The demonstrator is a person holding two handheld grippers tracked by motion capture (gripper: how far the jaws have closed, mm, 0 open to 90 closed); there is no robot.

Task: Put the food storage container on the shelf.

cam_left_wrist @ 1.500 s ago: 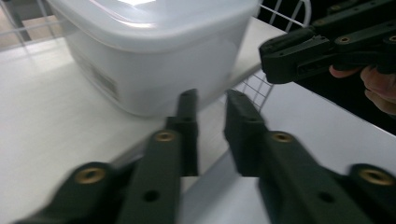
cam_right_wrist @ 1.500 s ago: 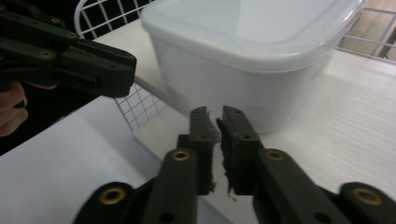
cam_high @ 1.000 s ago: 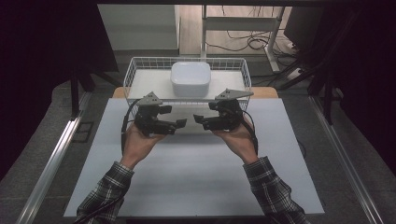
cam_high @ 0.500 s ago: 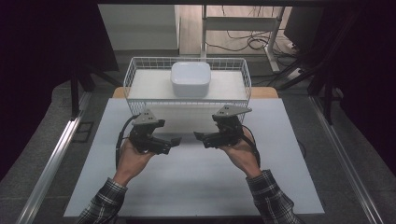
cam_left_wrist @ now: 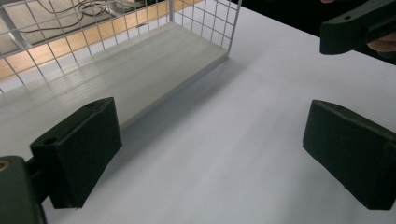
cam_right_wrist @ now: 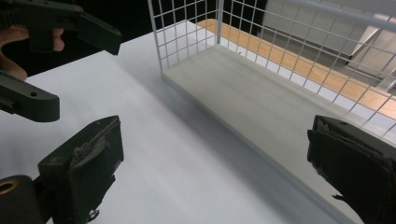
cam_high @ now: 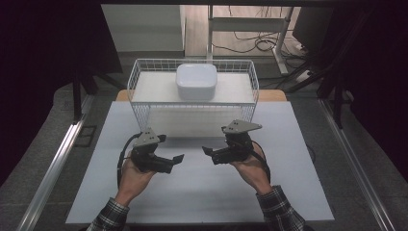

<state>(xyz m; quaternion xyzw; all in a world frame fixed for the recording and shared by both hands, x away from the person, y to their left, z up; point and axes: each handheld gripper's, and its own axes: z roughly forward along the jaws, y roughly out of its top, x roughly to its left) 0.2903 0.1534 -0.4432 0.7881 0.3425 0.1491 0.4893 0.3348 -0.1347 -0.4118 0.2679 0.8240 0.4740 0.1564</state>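
Two hands come in from the near edge of the tabletop (cam_high: pixel 288 192), forearms in plaid sleeves angled inward. Left hand (cam_high: pixel 132 175) holds the left gripper (cam_high: pixel 180 158) near the middle of the tabletop, left of centre, pointing right and slightly toward the near edge. Right hand (cam_high: pixel 250 168) holds the right gripper (cam_high: pixel 206 150) right of centre, pointing left. The two tips face each other with a small gap between them, not touching. Both hover just above the white surface, palms under the bodies, grey three-cornered plates on top, black cables looping back around the wrists.

Left gripper jaws: spread wide, nothing between them; in the left gripper view only bare tabletop lies between the pads. Right gripper jaws: also spread wide and empty; worn pad surface shows in the right gripper view.

White wire basket (cam_high: pixel 144 113) sits at the far edge of the tabletop, centred, just beyond both grippers and clear of them. A pale board (cam_high: pixel 149 89) lies flat inside as its floor. White rounded container (cam_high: pixel 196 81) rests on that board, middle of the basket toward its far wall, upright, well apart from either gripper. The basket's near corner and the board's edge show in both gripper views.
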